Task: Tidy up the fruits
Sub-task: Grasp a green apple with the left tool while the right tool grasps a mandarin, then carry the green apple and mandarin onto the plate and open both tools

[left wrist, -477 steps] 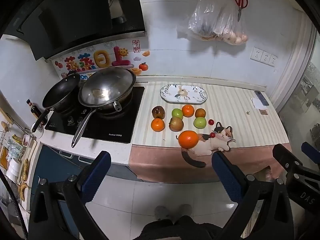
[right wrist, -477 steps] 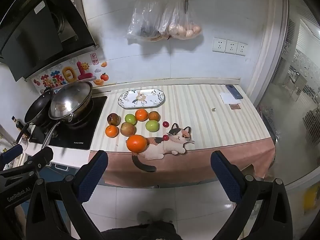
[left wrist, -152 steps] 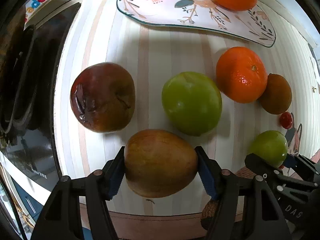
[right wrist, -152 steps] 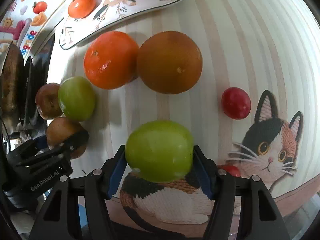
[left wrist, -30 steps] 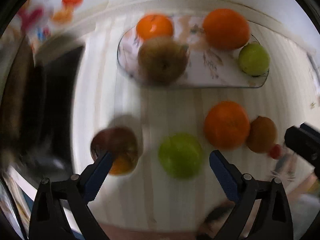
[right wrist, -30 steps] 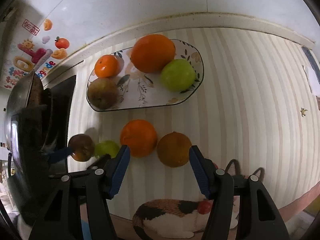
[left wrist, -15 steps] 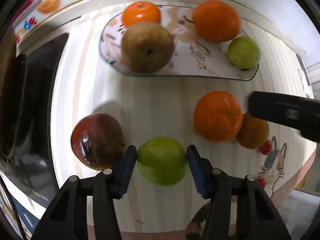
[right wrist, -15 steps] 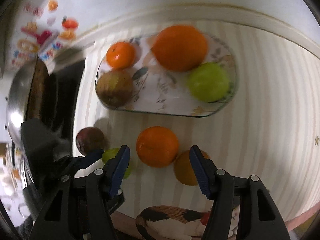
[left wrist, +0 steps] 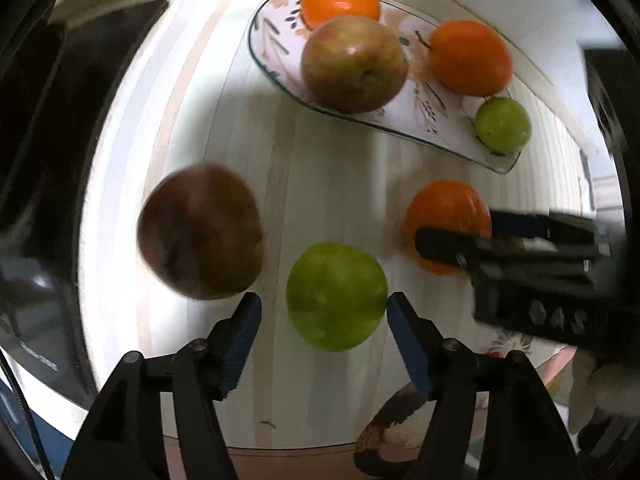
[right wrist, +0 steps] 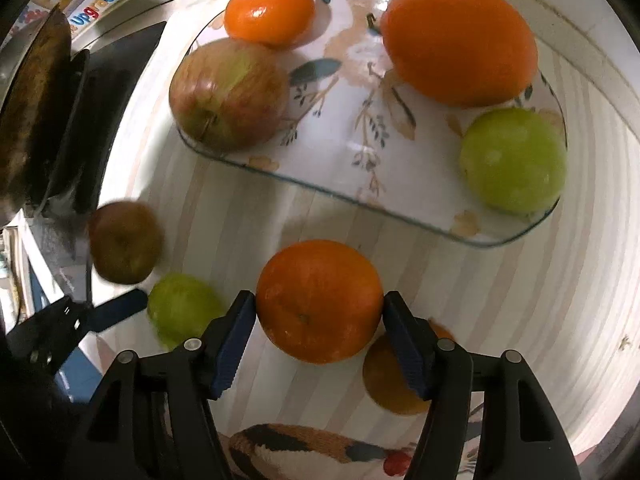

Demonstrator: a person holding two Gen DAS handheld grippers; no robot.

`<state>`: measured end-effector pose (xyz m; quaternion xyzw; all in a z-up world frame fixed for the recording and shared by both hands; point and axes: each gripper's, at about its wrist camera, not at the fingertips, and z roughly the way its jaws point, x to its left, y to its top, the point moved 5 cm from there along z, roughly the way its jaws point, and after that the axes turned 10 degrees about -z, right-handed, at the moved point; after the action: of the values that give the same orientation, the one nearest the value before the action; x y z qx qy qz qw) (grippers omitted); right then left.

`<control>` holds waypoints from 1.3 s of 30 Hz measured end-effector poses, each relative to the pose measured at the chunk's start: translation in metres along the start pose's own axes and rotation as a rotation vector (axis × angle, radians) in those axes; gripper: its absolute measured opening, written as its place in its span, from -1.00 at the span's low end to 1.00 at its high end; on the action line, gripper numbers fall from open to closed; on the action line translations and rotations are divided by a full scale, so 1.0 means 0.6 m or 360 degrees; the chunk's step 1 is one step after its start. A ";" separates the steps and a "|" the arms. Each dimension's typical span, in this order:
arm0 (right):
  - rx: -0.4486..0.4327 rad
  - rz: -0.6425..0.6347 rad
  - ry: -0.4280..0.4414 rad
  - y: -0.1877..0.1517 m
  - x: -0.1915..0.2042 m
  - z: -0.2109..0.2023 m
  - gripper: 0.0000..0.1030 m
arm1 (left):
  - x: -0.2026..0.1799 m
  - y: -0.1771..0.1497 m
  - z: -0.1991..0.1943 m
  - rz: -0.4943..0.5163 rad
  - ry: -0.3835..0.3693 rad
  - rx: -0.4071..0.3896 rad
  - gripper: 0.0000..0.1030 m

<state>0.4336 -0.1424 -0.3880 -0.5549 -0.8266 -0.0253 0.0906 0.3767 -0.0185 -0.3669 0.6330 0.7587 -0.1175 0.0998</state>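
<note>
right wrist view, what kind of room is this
Most likely a home kitchen counter: a dark pan sits on a black cooktop at the left, and a striped counter mat carries a decorated serving plate of fruit.

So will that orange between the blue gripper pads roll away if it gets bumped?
Probably. The orange looks round and sits loose on the flat striped counter, so a sideways nudge would likely roll it. The right gripper has a pad on each side, which should stop that. Its skin looks firm and dimpled, so likely not slippery.
</note>
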 end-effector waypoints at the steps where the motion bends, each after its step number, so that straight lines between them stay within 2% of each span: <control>1: 0.0005 0.0004 0.0011 -0.004 -0.001 0.001 0.31 | -0.001 0.004 0.001 -0.0010 -0.0019 0.0014 0.26; 5: -0.0010 0.0066 0.0067 -0.013 -0.014 0.002 0.31 | -0.008 0.003 0.008 0.0015 -0.0021 0.0036 0.18; 6: -0.0015 0.0080 0.0078 -0.012 -0.018 0.002 0.31 | -0.015 0.002 0.010 0.0033 -0.0024 0.0030 0.01; 12: -0.0032 0.0098 0.0087 -0.026 -0.018 -0.005 0.31 | -0.029 -0.018 -0.001 0.0137 0.0119 -0.0022 0.00; 22: -0.0048 0.0056 0.0221 -0.101 0.042 -0.024 0.31 | 0.064 -0.113 -0.058 0.0157 0.0174 0.0002 0.00; 27: -0.0023 0.0073 0.0187 -0.144 0.048 -0.009 0.31 | 0.084 -0.093 -0.014 0.0061 0.0147 0.0044 0.02; 34: -0.0046 0.0182 0.0208 -0.156 0.029 0.011 0.32 | 0.089 -0.075 -0.017 0.0052 0.0155 -0.0014 0.01; 39: -0.0075 0.0171 0.0183 -0.163 0.015 0.005 0.31 | 0.091 -0.074 -0.020 0.0042 0.0165 -0.0018 0.00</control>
<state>0.3397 -0.1710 -0.3833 -0.5982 -0.7881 -0.0717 0.1260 0.3231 0.0288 -0.3695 0.6476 0.7550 -0.0789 0.0656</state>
